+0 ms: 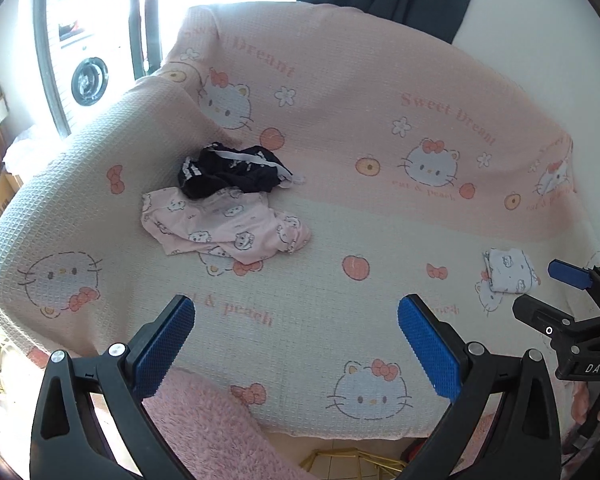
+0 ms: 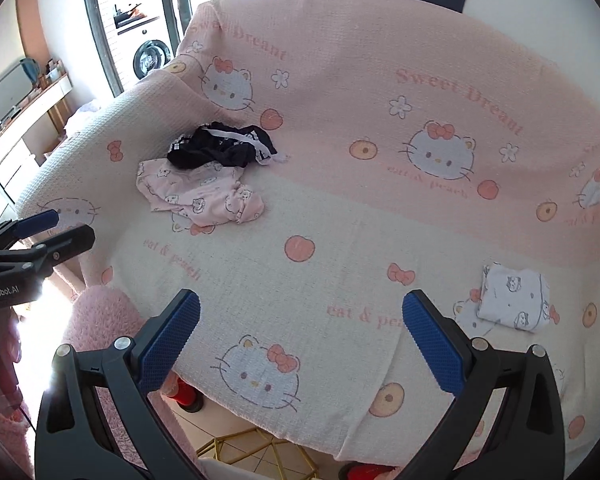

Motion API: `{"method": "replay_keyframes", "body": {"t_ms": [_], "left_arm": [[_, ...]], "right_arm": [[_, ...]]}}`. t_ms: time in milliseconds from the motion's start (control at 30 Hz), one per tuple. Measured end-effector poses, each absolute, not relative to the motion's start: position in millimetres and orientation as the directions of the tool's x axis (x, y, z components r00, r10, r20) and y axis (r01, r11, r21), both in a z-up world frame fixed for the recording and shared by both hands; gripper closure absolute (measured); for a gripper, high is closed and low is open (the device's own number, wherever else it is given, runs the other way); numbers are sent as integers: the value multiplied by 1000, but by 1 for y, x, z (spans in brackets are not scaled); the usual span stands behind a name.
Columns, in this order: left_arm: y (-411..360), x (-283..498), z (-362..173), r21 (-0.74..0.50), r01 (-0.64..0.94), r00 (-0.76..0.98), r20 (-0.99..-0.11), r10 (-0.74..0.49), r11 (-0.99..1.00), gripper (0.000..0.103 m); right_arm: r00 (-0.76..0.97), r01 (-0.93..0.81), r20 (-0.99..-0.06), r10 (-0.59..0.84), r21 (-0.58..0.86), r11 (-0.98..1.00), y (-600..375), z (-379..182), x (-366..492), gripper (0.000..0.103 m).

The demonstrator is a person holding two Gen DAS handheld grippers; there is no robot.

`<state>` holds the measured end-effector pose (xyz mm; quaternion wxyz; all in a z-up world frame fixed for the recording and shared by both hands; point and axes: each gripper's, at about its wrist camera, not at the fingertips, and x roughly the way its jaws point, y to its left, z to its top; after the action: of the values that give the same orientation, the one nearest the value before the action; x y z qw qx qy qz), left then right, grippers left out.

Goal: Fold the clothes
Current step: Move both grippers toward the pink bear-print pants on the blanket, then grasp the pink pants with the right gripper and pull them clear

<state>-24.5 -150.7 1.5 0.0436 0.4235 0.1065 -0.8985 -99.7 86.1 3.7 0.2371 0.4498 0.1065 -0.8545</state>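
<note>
Nearest in the left wrist view, the left tool (image 1: pixel 296 320) hangs above the near edge of the sofa cover (image 1: pixel 340 208), its blue-padded fingers spread wide with nothing between them. A fluffy pink fabric (image 1: pixel 204 420) sits just below its left finger. The right tool (image 2: pixel 300 316) is likewise wide and empty, hovering over the near part of the same cat-and-peach printed cover. Each tool shows at the edge of the other's view, so the two sit side by side, apart.

Just beyond the right tool, to its right, a folded white garment (image 2: pixel 514 298) with small cat prints lies flat on the cover, near but not touching the right finger. In the left wrist view it lies to the right, beside the other tool's tip.

Farther off and to the left, well apart from both tools, a crumpled pink garment (image 2: pixel 198 196) with cat faces lies unfolded on the seat. A bunched black garment (image 2: pixel 220 148) with white trim rests on its far edge, touching it, at the foot of the covered backrest.

Beyond the sofa on the far left stands a washing machine (image 2: pixel 150 58).
</note>
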Motion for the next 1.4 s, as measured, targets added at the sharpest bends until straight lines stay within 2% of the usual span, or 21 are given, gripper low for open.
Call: {"method": "replay_keyframes", "body": {"t_ms": [200, 367, 600, 900, 1133, 1233, 1300, 1400], "left_arm": [[-203, -49, -23, -189, 244, -617, -787, -2, -951, 0], [-234, -79, -60, -180, 303, -552, -834, -18, -936, 0], [-258, -133, -114, -187, 301, -474, -880, 23, -935, 0], [-284, -203, -180, -218, 289, -383, -919, 96, -932, 0], [-296, -240, -218, -194, 340, -318, -945, 82, -920, 0], [-299, -247, -232, -178, 359, -298, -952, 68, -916, 0], [-301, -249, -239, -186, 377, -296, -953, 73, -907, 0], [-304, -252, -249, -222, 392, -290, -951, 109, -893, 2]], "right_arm": [[-397, 553, -841, -368, 100, -827, 34, -32, -141, 6], [-357, 549, -877, -322, 81, -832, -2, -69, -174, 7], [-313, 543, -904, -290, 80, -836, -47, -118, -211, 7], [-263, 531, -939, -223, 52, -845, -96, -184, -270, 7], [-241, 557, -950, -196, 30, -830, -133, -221, -290, 7], [-251, 579, -950, -187, 8, -815, -146, -229, -291, 12], [-242, 587, -952, -189, 11, -810, -152, -234, -292, 23], [-229, 599, -952, -203, 27, -800, -156, -237, -293, 30]]}}
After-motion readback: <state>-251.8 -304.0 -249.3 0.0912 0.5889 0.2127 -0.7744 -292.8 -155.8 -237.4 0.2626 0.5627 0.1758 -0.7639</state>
